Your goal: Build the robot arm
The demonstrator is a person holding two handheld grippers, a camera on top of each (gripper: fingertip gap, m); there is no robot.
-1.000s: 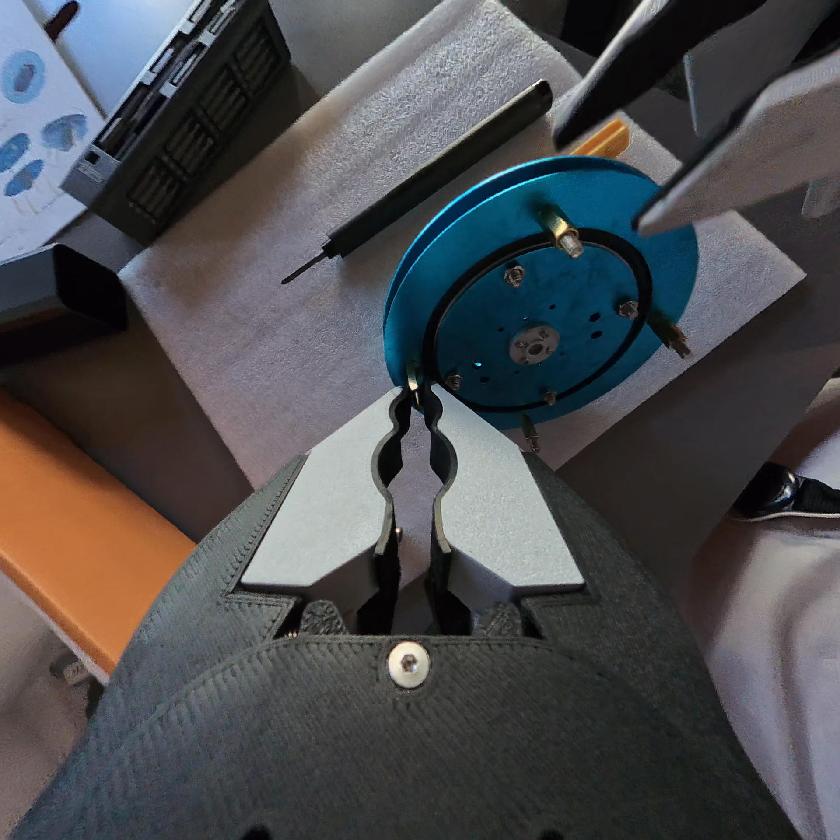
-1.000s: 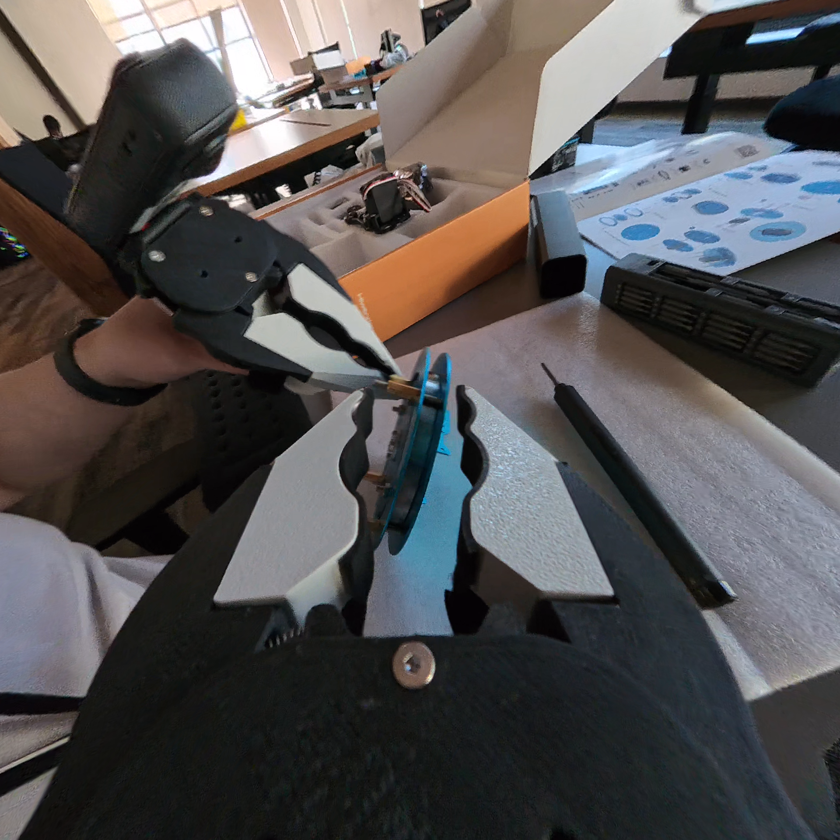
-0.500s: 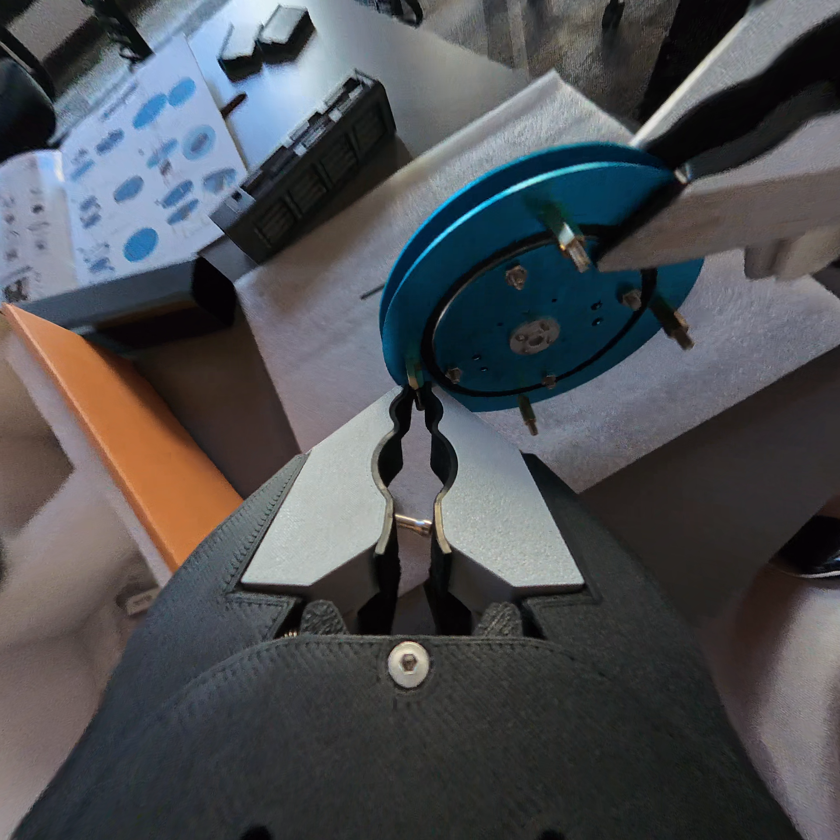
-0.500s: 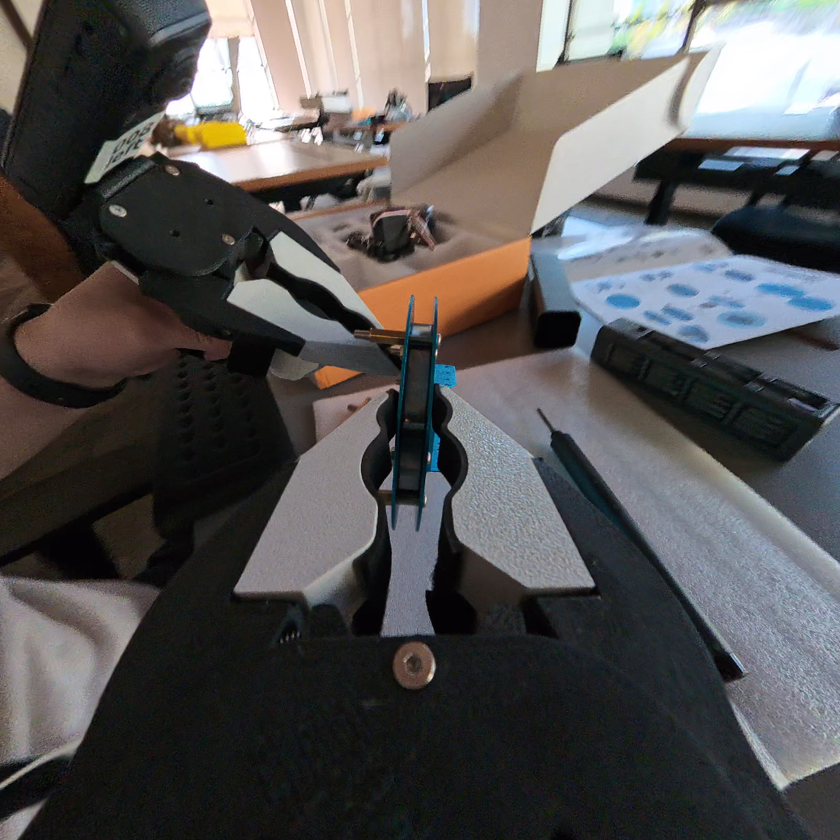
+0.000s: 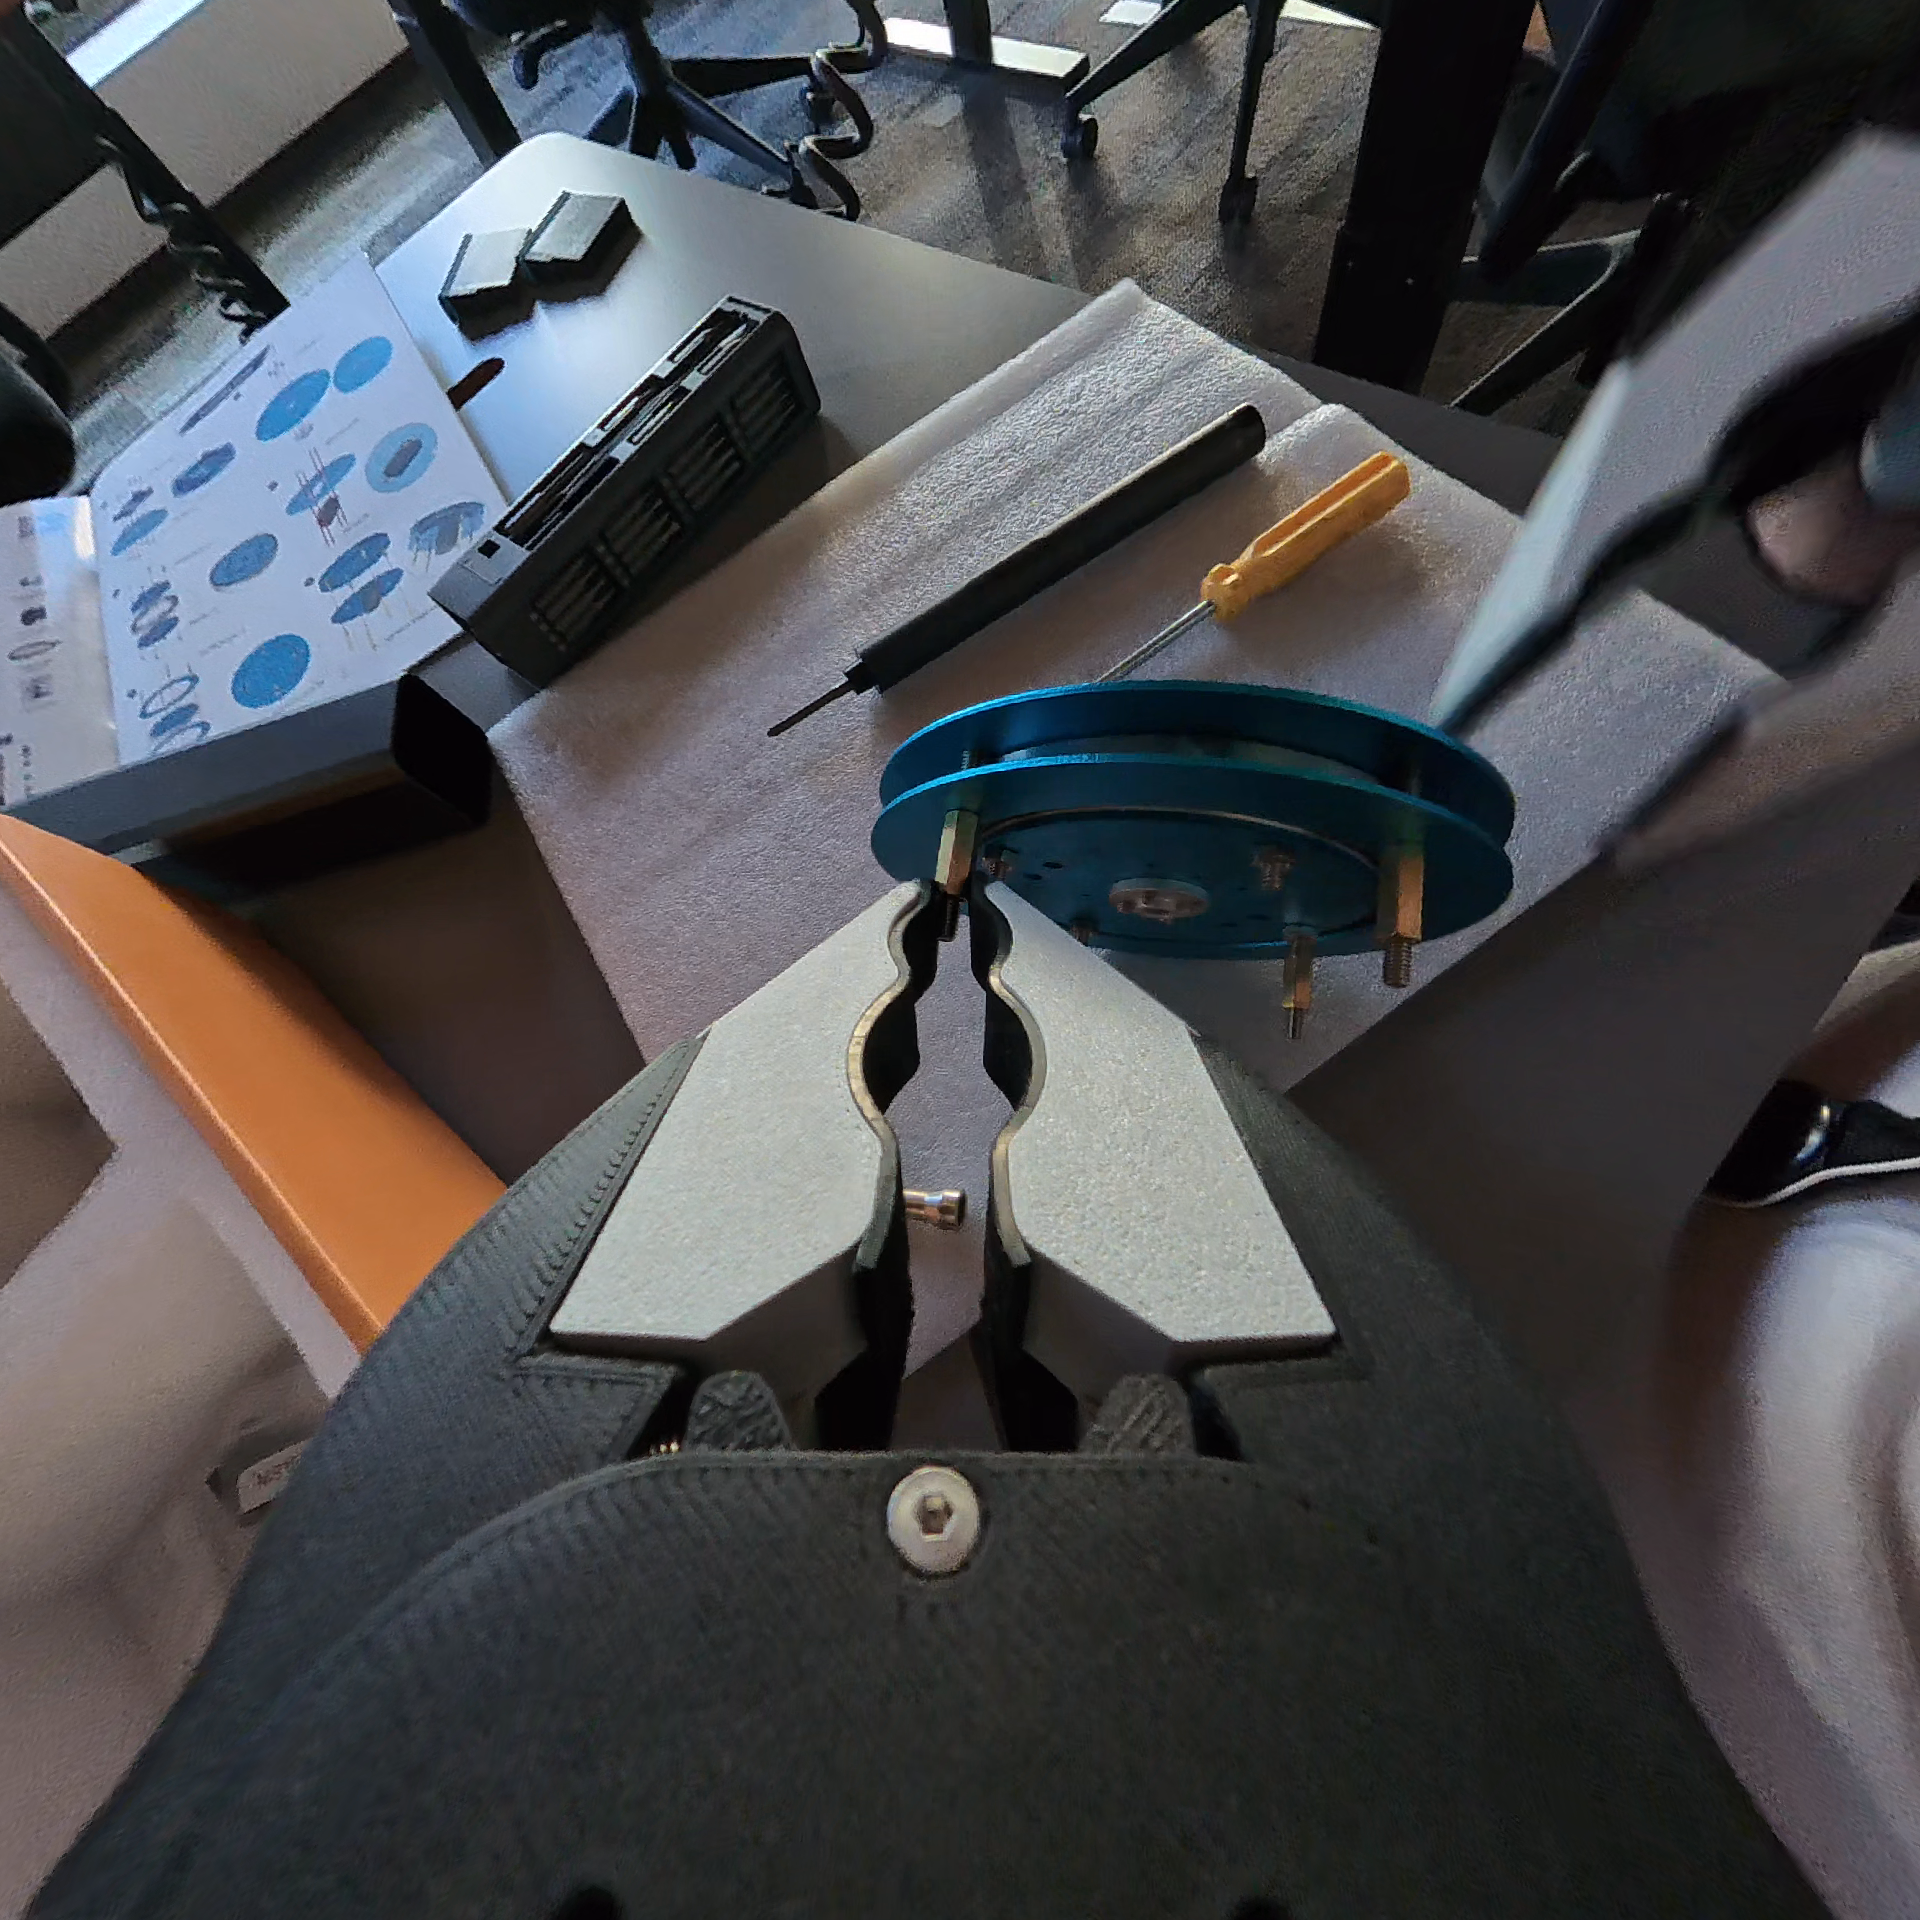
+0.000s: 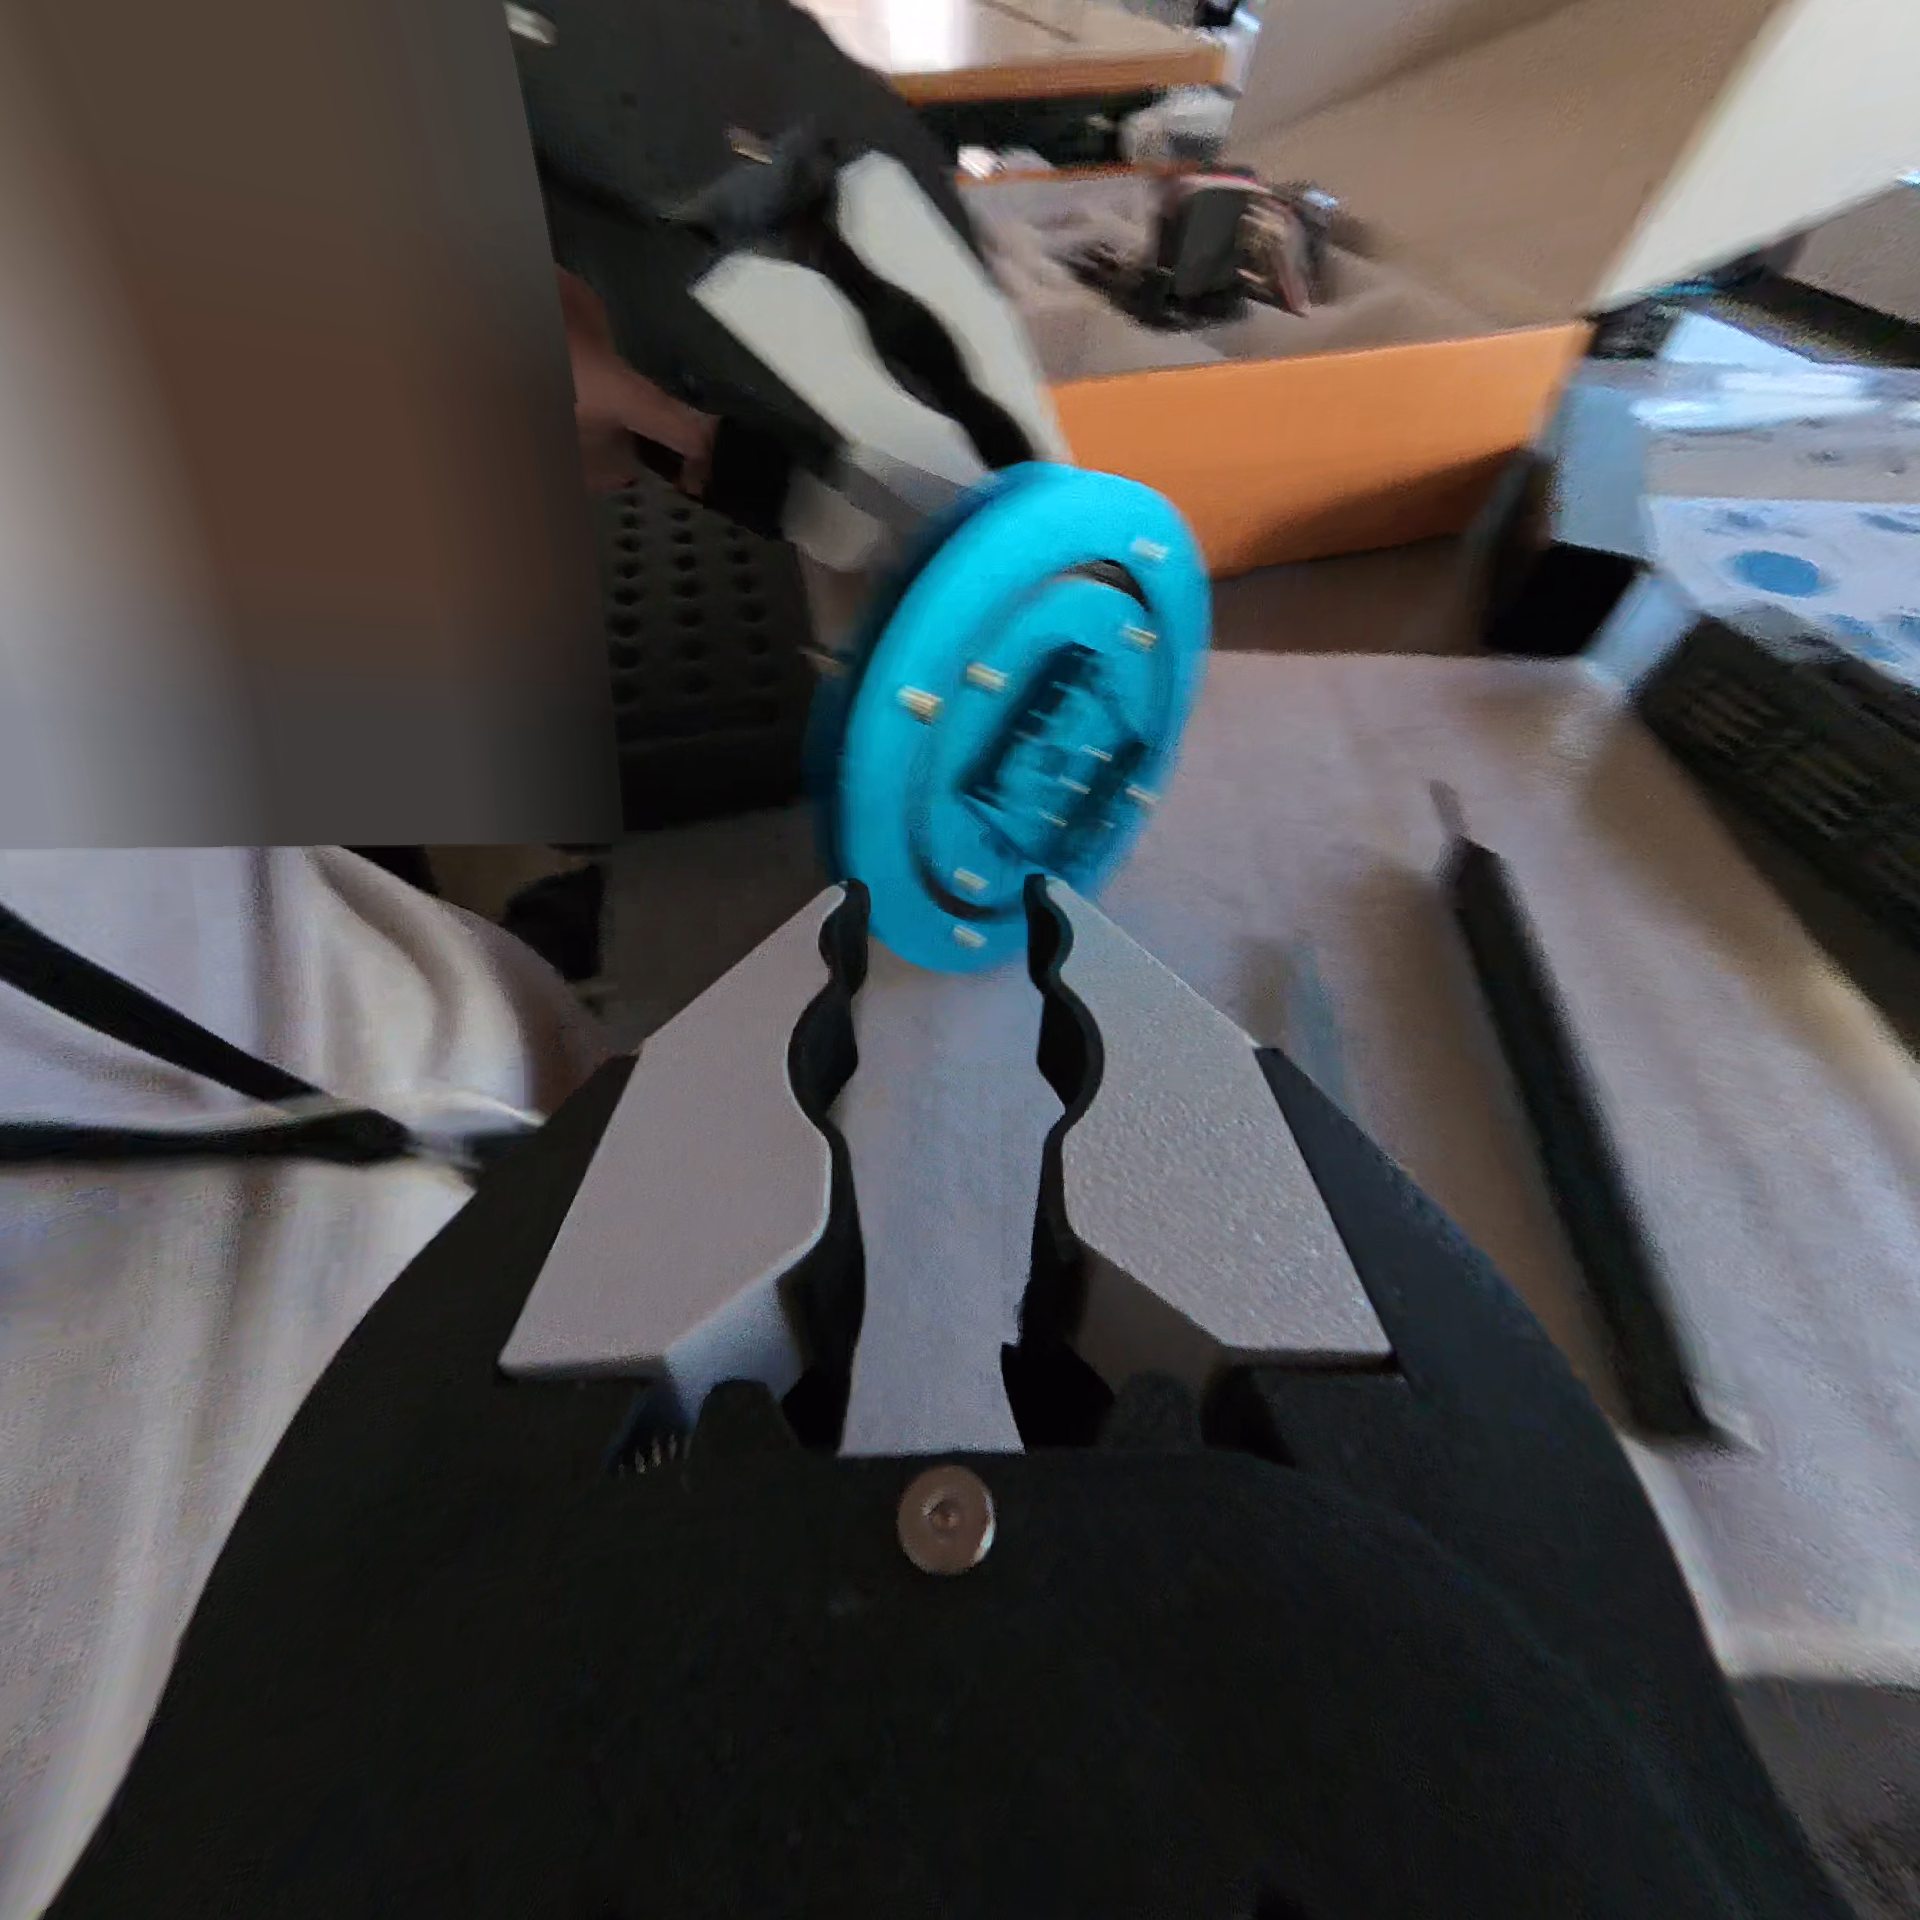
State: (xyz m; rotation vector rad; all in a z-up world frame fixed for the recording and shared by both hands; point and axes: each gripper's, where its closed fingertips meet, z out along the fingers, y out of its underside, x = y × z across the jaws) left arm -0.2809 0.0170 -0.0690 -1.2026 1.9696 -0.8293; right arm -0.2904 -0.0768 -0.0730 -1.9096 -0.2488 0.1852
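Observation:
A blue double-disc assembly [image 5: 1195, 805] with brass standoffs hangs above the grey foam mat [image 5: 727, 790]. My left gripper [image 5: 956, 909] is shut on one brass standoff [image 5: 954, 844] at the assembly's near rim and holds it almost flat. In the right wrist view the assembly [image 6: 997, 727] is blurred and tilted, with the left gripper's fingers [image 6: 774, 332] behind it. My right gripper [image 6: 945, 899] is open, and the disc's lower rim sits just beyond its tips. One of its fingers [image 5: 1600, 488] shows at the far rim in the left wrist view.
A black screwdriver [image 5: 1049, 556] and a yellow-handled screwdriver [image 5: 1299, 540] lie on the mat. A black bit case [image 5: 644, 499] and a printed sheet [image 5: 260, 520] lie farther left. An open orange box [image 5: 239, 1039] stands beside the mat. A person's light clothing [image 6: 260, 1299] is close by. My hands' fingertips stand some 10 cm from each other.
The right gripper has opened and let go of the disc's rim. The left gripper has kept its hold on the standoff and turned the assembly from upright to nearly flat.

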